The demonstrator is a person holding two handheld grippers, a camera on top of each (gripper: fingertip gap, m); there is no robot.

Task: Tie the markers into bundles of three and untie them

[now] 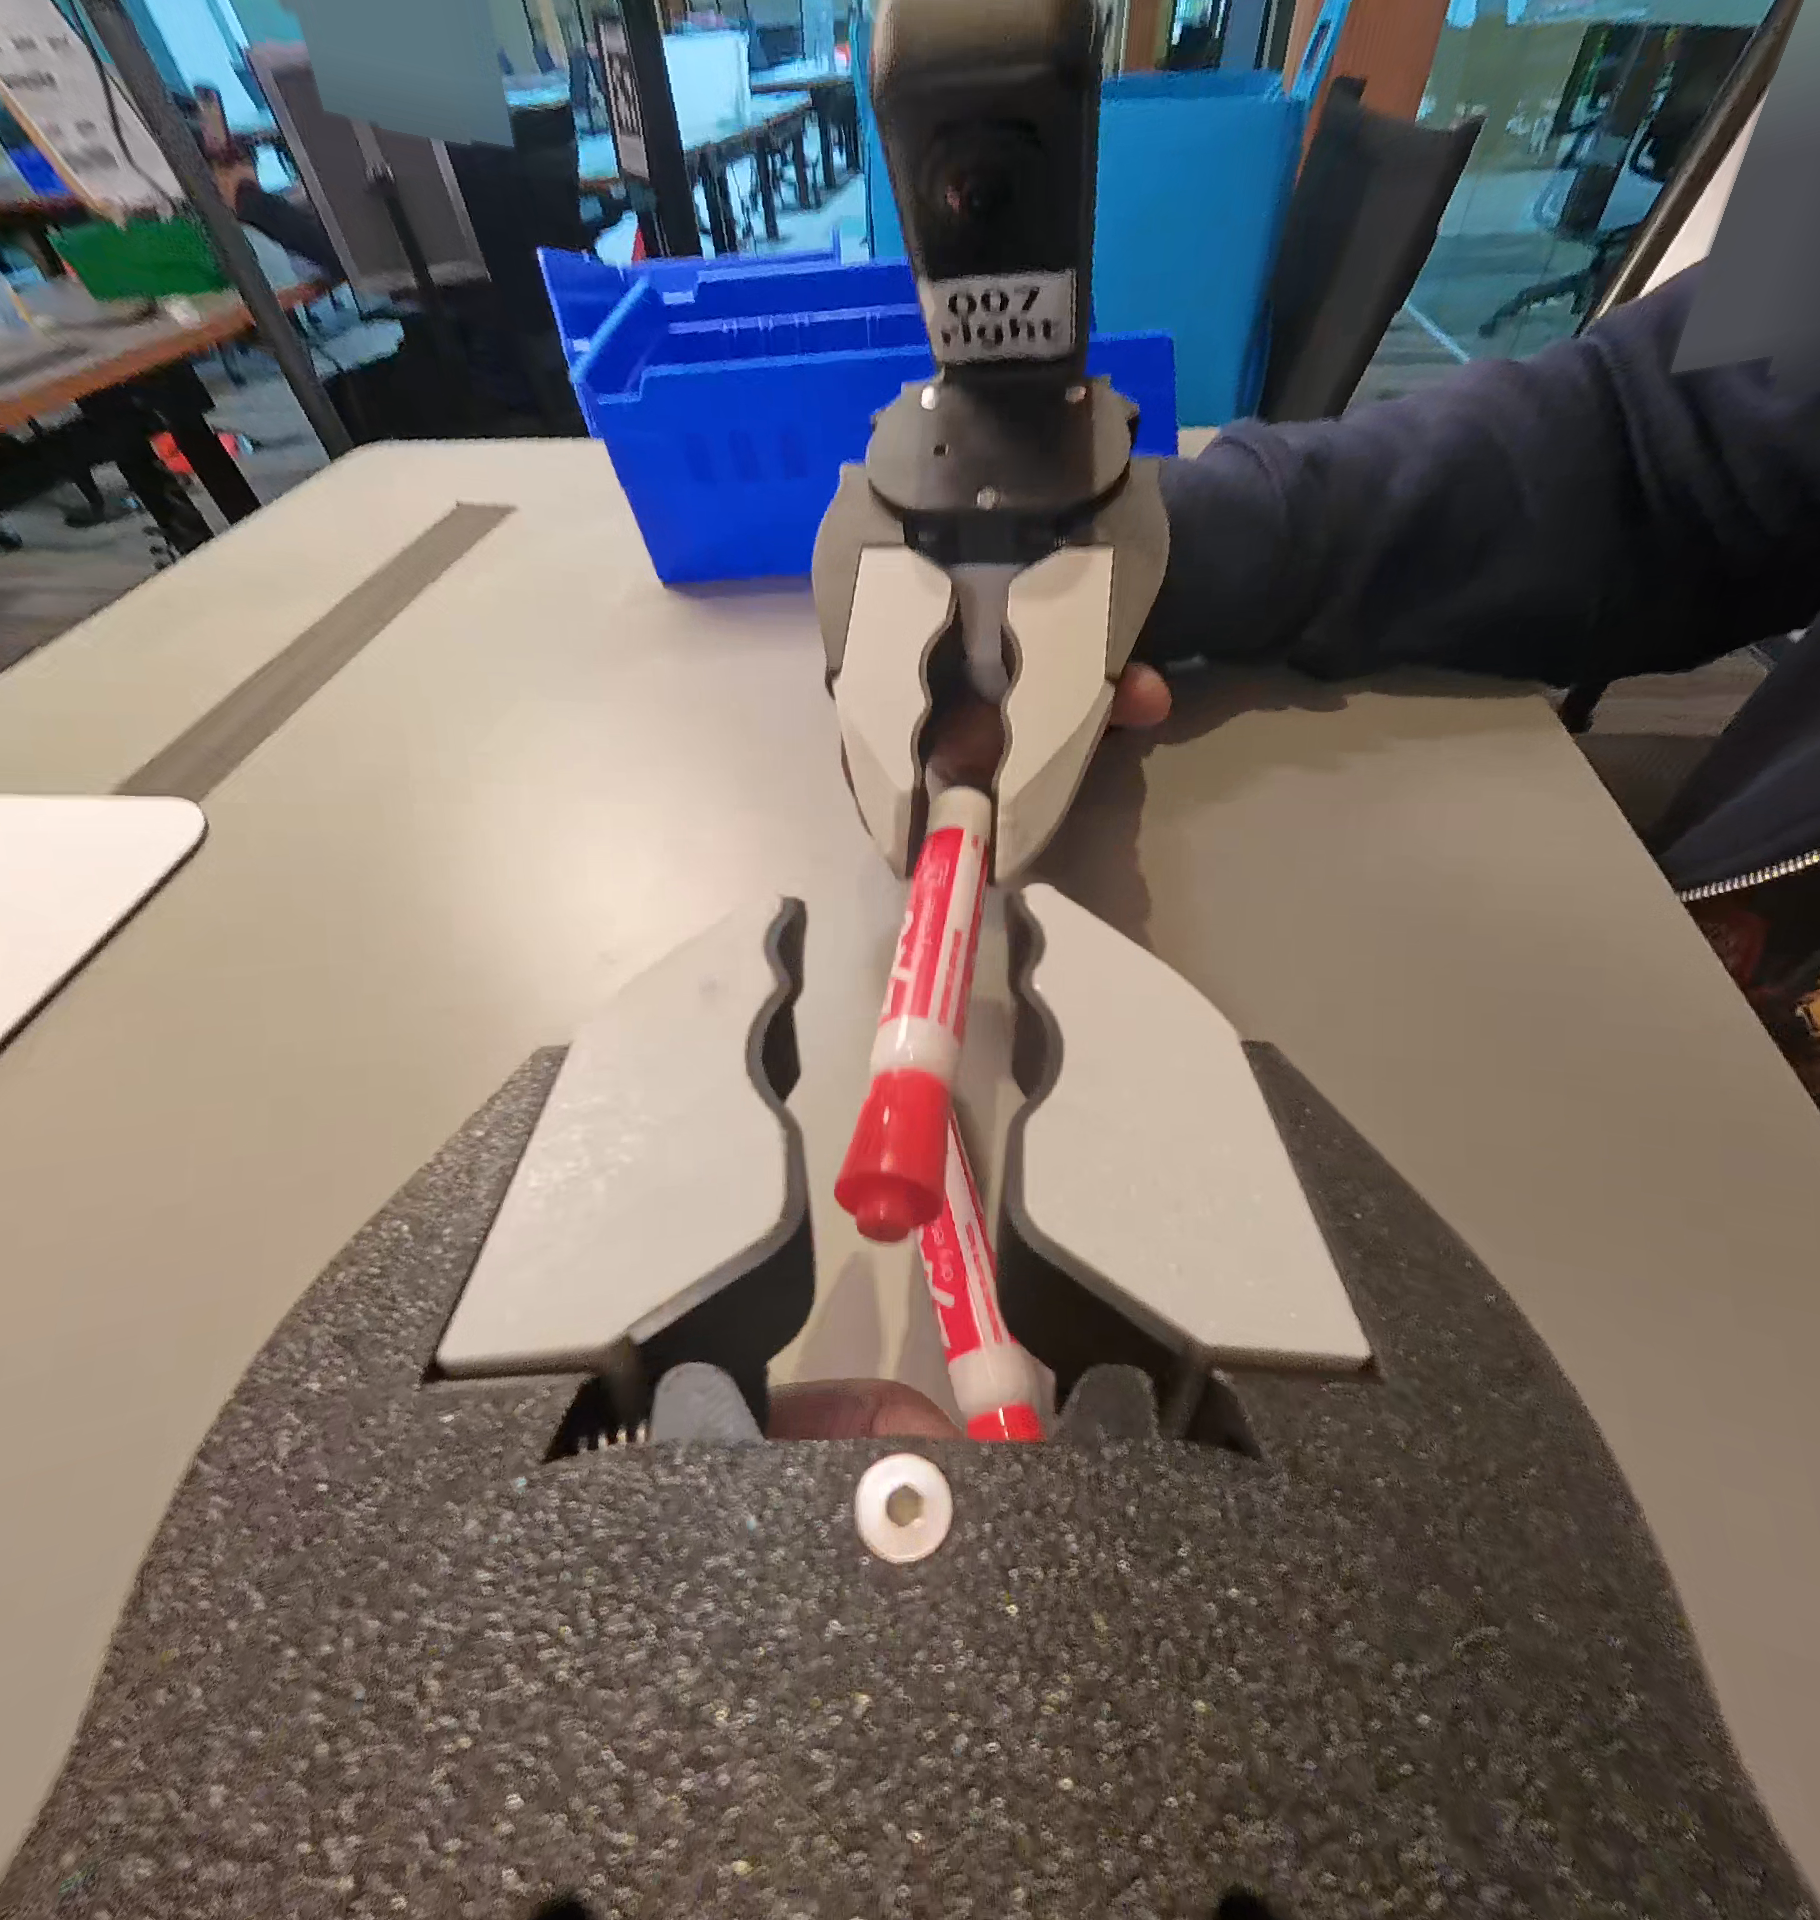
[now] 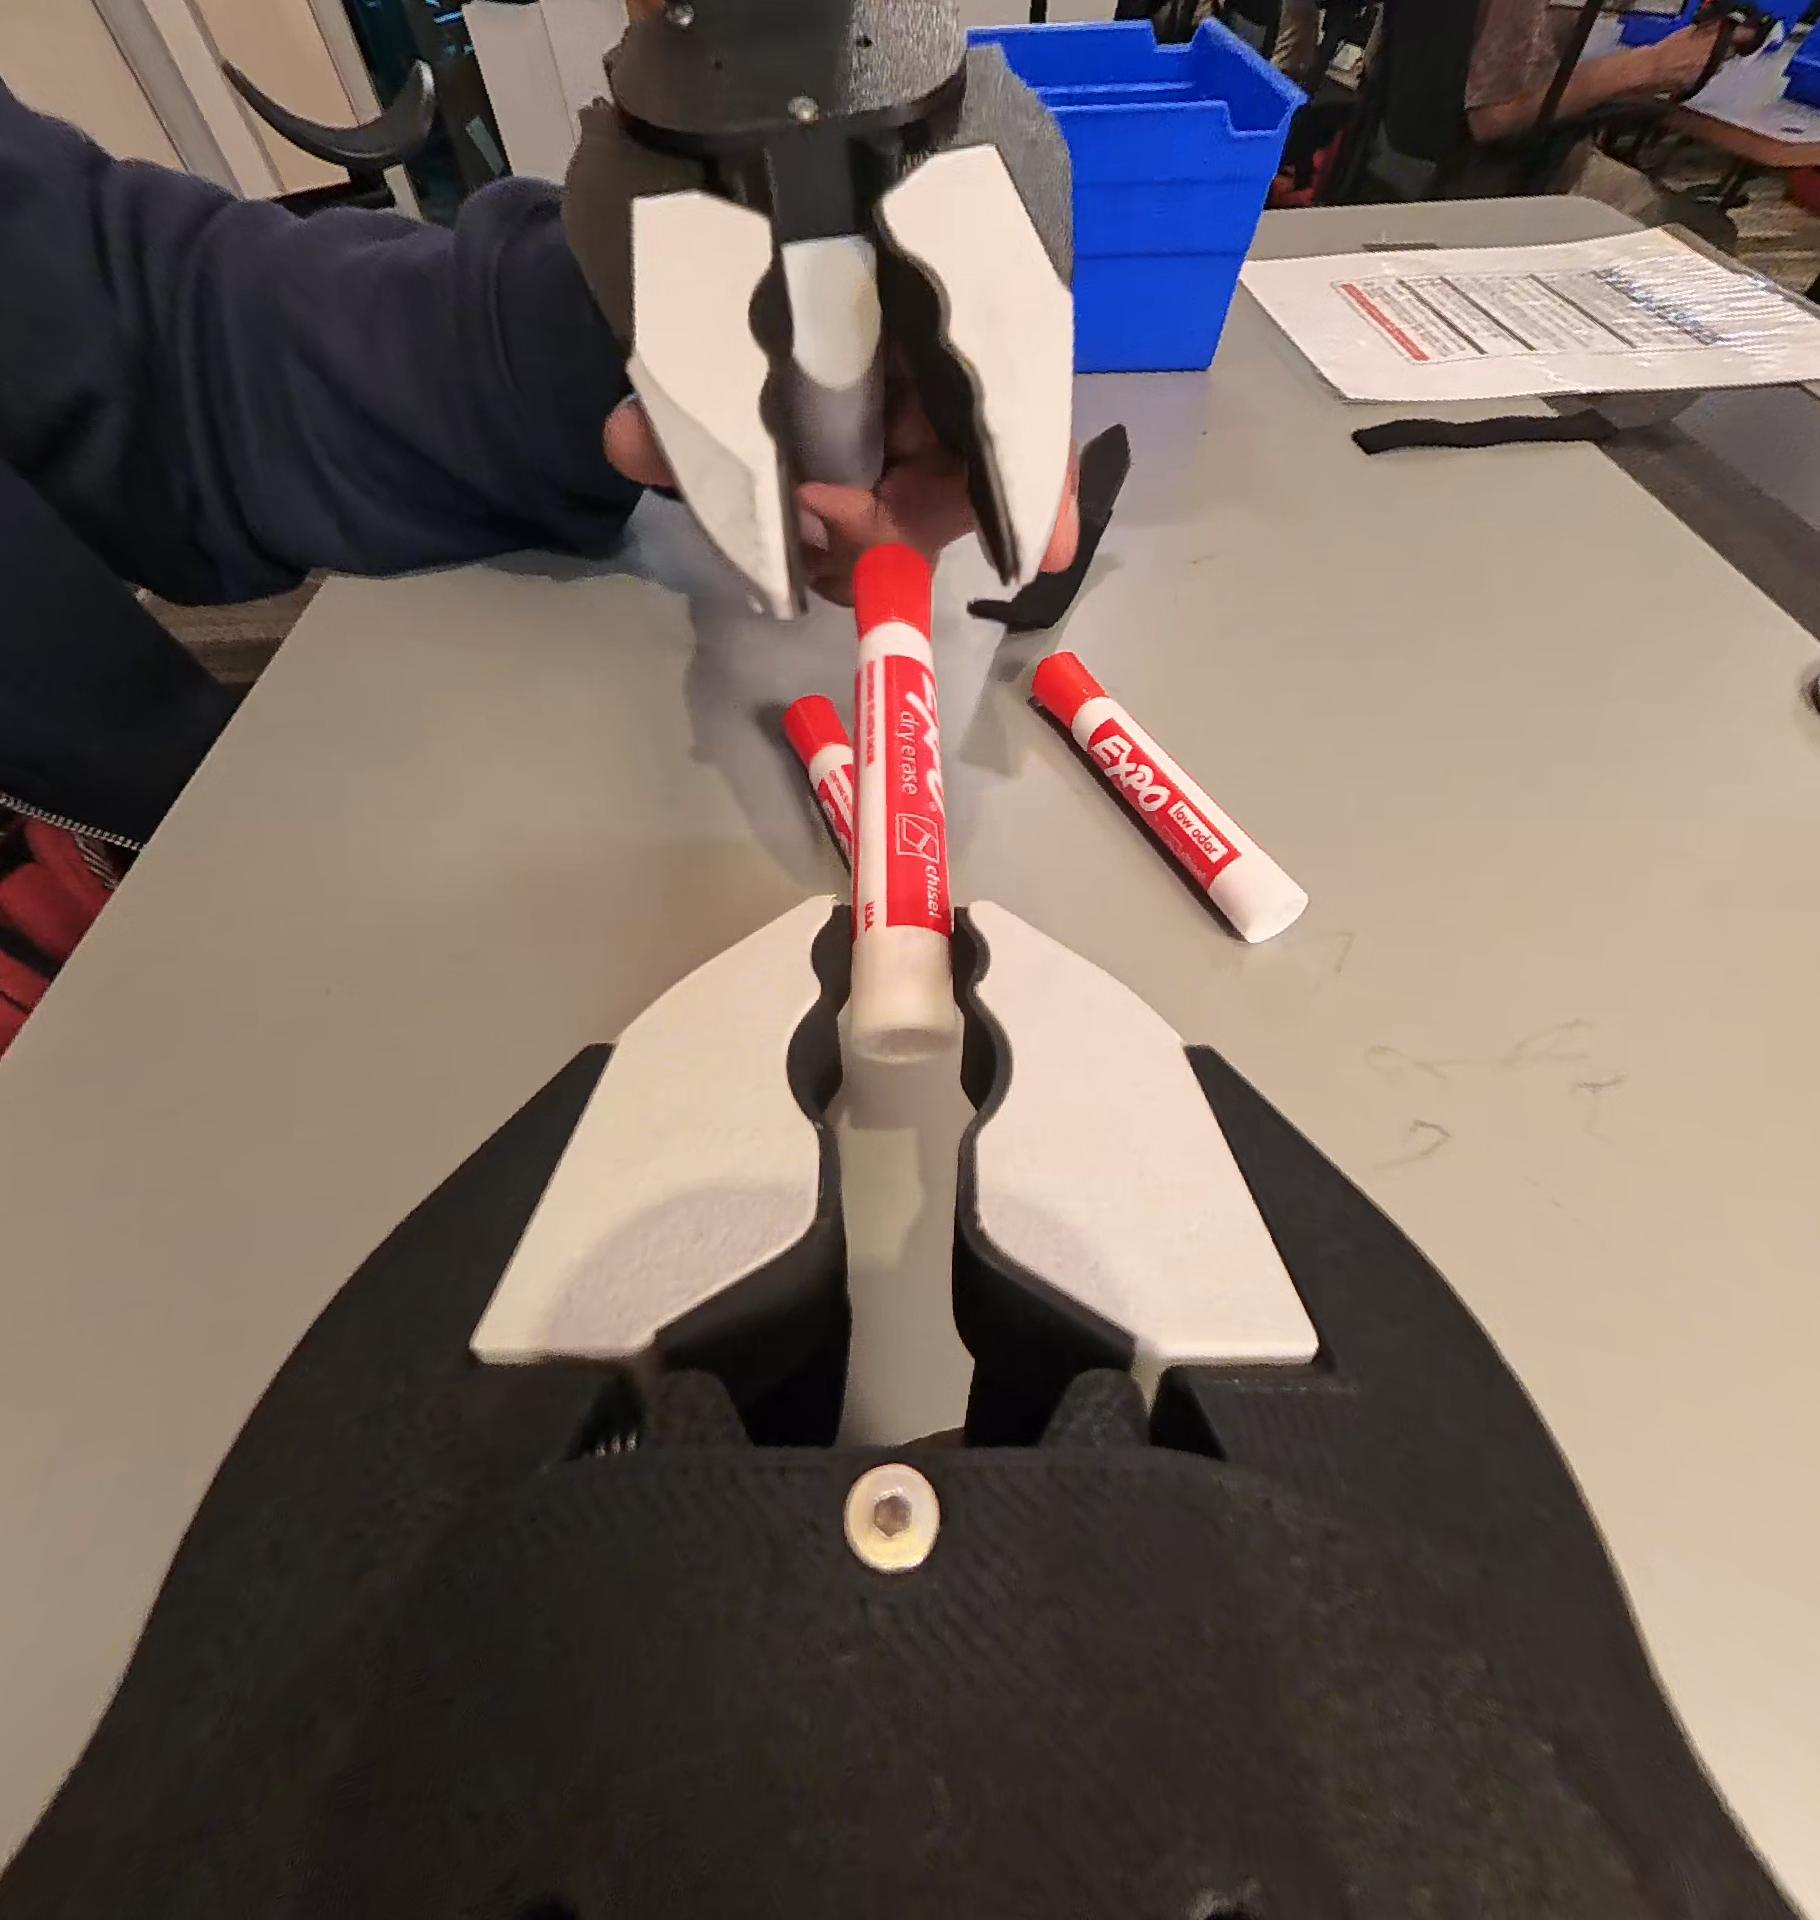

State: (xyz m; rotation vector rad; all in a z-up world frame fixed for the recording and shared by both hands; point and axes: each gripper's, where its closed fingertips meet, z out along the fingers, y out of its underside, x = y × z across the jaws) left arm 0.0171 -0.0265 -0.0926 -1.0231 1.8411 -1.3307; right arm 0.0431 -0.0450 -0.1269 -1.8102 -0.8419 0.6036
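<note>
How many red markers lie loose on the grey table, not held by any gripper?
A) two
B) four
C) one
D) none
A: in the right wrist view, one loose marker lies to the right, a second loose marker lies partly hidden behind the held marker, and the right gripper grips that third one by its white end between its fingers.

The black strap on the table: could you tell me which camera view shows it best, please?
The right wrist view: the black strap lies flat on the grey table, in front of the printed sheet, unobstructed. The left wrist view does not show it at all.
</note>
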